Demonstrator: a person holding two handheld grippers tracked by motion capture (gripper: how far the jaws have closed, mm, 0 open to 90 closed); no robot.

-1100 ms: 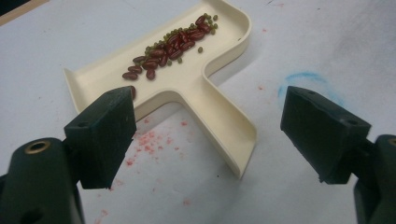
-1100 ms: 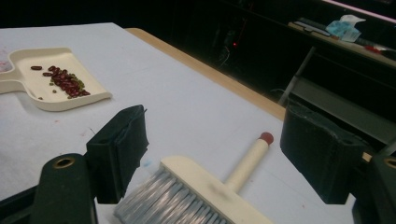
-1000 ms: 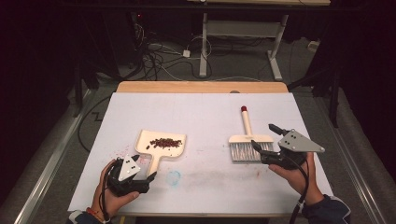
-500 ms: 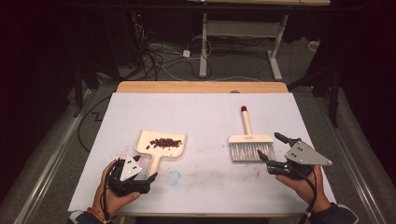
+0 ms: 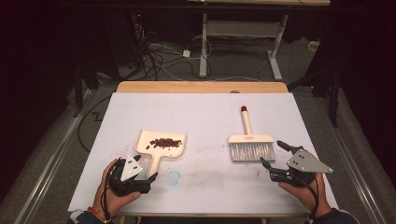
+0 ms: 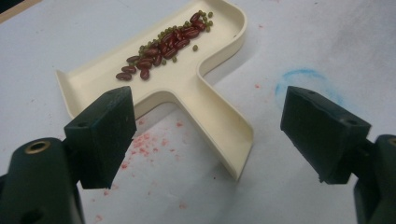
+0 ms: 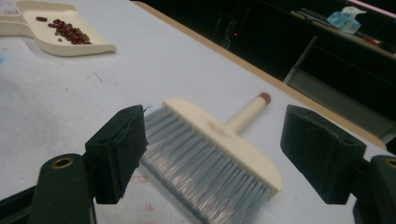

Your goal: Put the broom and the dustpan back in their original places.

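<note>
A cream dustpan [image 5: 161,146] lies left of centre on the white table, handle toward me, with red and green beans [image 5: 164,142] piled in its pan. My left gripper [image 5: 140,176] rests just left of the handle, open and empty; in the left gripper view the dustpan [image 6: 187,79] and its beans [image 6: 163,42] lie ahead between the jaws. A hand brush [image 5: 250,142] with grey bristles and a red-tipped handle lies at the right. My right gripper [image 5: 273,156] is open just right of the brush; the brush [image 7: 219,149] sits close ahead in the right gripper view.
The white table cover [image 5: 201,112] has a wooden strip [image 5: 201,87] along its far edge. A faint blue ring [image 5: 173,177] and reddish specks mark the surface near the dustpan handle. Cables and a desk frame [image 5: 243,42] stand on the dark floor behind.
My right gripper has pulled back toward me and lower, away from the brush's right side. The left gripper, dustpan and brush have stayed in place.
</note>
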